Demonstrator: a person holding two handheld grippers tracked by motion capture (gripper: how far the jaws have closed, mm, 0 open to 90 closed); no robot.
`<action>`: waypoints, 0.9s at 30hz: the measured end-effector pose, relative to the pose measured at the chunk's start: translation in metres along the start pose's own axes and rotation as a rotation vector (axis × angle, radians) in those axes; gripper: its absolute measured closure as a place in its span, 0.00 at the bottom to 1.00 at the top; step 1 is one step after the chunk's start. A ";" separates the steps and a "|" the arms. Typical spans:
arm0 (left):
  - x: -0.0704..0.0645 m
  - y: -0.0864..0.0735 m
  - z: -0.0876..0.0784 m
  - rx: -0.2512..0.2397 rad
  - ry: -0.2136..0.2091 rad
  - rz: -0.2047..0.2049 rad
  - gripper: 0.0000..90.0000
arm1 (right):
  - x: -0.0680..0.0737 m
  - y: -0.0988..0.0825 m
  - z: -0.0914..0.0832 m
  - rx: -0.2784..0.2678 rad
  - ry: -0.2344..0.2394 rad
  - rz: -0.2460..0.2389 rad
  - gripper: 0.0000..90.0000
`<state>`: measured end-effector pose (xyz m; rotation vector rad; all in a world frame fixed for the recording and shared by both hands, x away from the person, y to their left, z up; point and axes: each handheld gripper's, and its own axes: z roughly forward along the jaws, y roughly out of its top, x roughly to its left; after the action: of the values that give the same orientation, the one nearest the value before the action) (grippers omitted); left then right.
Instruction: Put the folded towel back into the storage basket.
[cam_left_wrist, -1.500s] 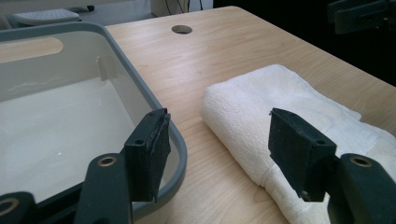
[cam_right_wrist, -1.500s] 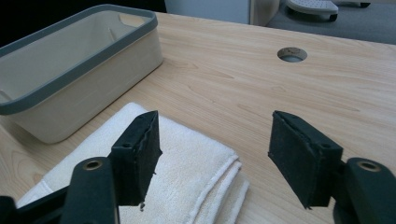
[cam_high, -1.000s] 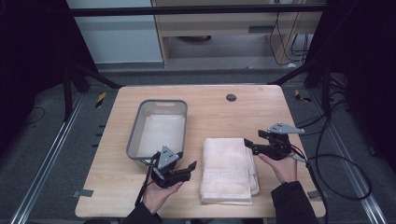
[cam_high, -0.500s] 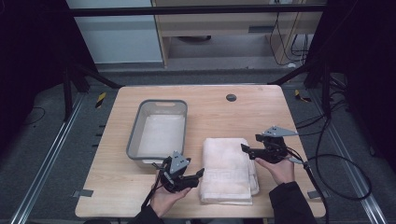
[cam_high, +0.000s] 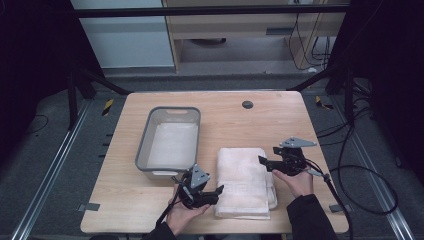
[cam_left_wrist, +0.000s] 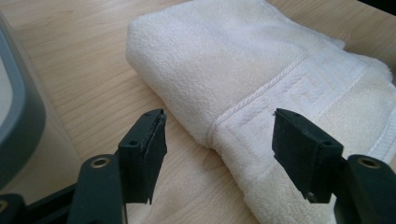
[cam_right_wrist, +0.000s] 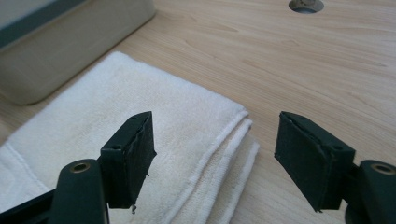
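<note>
Holding one hand-held gripper in each hand, I have both set at the folded white towel (cam_high: 246, 181) that lies on the wooden bench (cam_high: 260, 120), just right of the grey bin (cam_high: 150, 137).

My left hand-held gripper (cam_high: 210, 192) sits low at the towel's near left edge. Its jaws stand wide apart and have just been opening further. In the left gripper view the towel's folded edge (cam_left_wrist: 224, 126), with its woven key-pattern band, lies between them, but neither pad presses on the cloth; one jaw is over bare wood, the other over the towel.

My right hand-held gripper (cam_high: 265, 162) is at the towel's far right edge, pointing across it toward the bin. Its jaws are also wide apart, though they have just been closing a little. In the right gripper view the towel's stacked corner (cam_right_wrist: 233, 130) lies between and below them, untouched, with the bin's side (cam_right_wrist: 70, 51) beyond and a round hole (cam_right_wrist: 306, 4) in the bench further off.

The towel lies flat, gripped by neither.
</note>
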<state>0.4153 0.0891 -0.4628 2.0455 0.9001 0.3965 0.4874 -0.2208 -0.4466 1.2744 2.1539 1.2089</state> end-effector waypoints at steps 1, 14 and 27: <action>0.000 0.000 0.001 0.004 0.000 -0.002 0.38 | 0.001 -0.001 0.002 0.005 -0.003 0.001 0.31; -0.003 -0.008 0.022 0.043 -0.009 -0.018 0.35 | -0.005 -0.014 0.024 0.053 -0.005 0.045 0.30; -0.007 -0.013 0.035 0.069 -0.013 -0.024 0.34 | -0.003 -0.020 0.039 0.113 -0.010 0.051 0.33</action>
<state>0.4243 0.0690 -0.4933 2.0955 0.9414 0.3435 0.5040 -0.2084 -0.4856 1.3865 2.2233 1.1114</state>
